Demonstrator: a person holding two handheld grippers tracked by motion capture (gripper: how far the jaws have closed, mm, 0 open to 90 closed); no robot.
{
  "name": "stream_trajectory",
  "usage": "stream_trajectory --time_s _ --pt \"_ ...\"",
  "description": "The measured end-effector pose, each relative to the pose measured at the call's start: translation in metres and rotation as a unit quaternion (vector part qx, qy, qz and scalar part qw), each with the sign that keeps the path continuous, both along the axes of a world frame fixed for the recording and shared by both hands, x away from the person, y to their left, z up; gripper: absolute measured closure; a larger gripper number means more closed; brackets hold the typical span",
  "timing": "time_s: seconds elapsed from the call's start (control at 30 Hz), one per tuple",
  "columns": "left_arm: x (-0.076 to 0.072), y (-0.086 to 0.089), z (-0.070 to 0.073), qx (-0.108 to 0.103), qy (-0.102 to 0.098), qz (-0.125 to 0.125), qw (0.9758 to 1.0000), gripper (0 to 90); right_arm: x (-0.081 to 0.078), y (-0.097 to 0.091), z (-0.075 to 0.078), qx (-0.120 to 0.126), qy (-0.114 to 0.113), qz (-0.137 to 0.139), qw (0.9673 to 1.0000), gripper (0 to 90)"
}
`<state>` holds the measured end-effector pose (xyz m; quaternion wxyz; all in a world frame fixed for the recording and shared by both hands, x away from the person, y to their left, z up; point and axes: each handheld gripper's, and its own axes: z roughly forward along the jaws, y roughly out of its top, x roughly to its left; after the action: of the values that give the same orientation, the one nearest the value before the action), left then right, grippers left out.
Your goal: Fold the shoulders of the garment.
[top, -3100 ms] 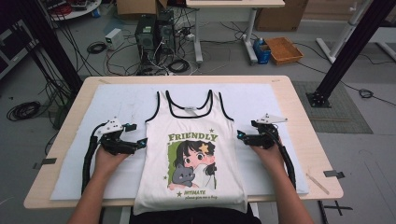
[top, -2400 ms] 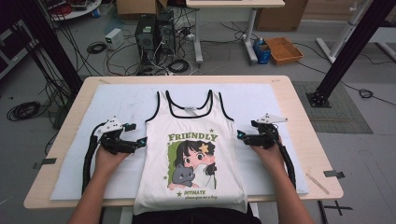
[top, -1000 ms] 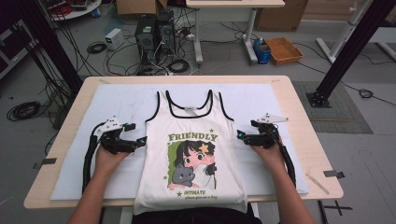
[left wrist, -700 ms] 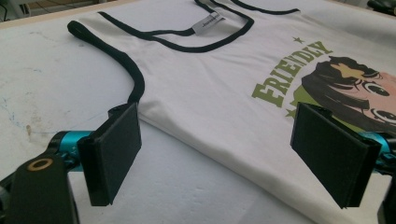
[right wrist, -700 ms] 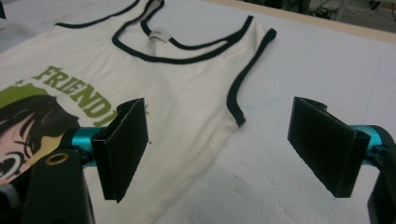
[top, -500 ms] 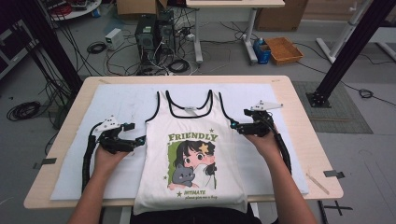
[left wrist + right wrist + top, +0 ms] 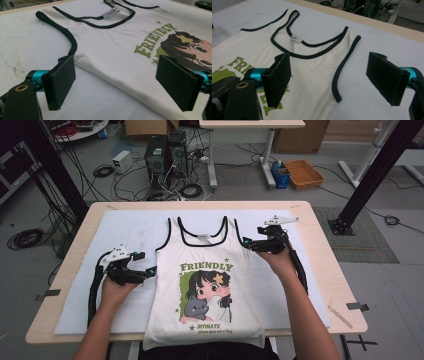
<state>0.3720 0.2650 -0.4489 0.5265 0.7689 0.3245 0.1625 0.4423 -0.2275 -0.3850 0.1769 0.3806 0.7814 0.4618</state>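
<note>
A white tank top [image 7: 205,285] with black trim and a green "FRIENDLY" cartoon print lies flat, front up, neck toward the far side. My left gripper [image 7: 149,270] rests open at the shirt's left side edge, just below the armhole. In the left gripper view its jaws [image 7: 120,82] straddle that edge of the tank top [image 7: 117,52], nothing pinched. My right gripper [image 7: 249,244] is open at the right armhole. In the right gripper view its jaws [image 7: 332,80] span the black-trimmed armhole edge [image 7: 342,67] without closing on it.
The shirt lies on a white mat [image 7: 125,227] that covers most of the wooden table [image 7: 320,235]. Bare mat shows left and right of the shirt. The shirt's hem hangs over the near table edge. Computers, cables and a box sit on the floor beyond.
My right gripper has moved away from me along the shirt's right side, up to the armhole. The left gripper and the shirt have stayed put.
</note>
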Motion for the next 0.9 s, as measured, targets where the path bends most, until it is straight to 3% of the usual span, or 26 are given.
stream_trajectory --time_s 0.17,0.27,0.57,0.9 --pt "0.000 0.001 0.000 -0.005 0.001 0.001 1.0000 16.3 0.005 0.004 0.002 -0.001 -0.011 0.002 0.9999 20.5" --pt "-0.001 0.001 0.000 -0.002 -0.001 -0.002 1.0000 16.3 0.011 0.007 0.001 -0.008 0.003 0.000 1.0000 20.5" --pt "0.000 0.001 0.000 -0.003 -0.001 -0.002 1.0000 16.3 0.034 0.021 0.005 -0.023 0.015 0.000 0.9996 20.5" --pt "-0.001 0.000 0.000 0.000 -0.002 -0.002 1.0000 16.3 0.057 0.039 0.012 -0.036 0.013 -0.002 0.9993 20.5"
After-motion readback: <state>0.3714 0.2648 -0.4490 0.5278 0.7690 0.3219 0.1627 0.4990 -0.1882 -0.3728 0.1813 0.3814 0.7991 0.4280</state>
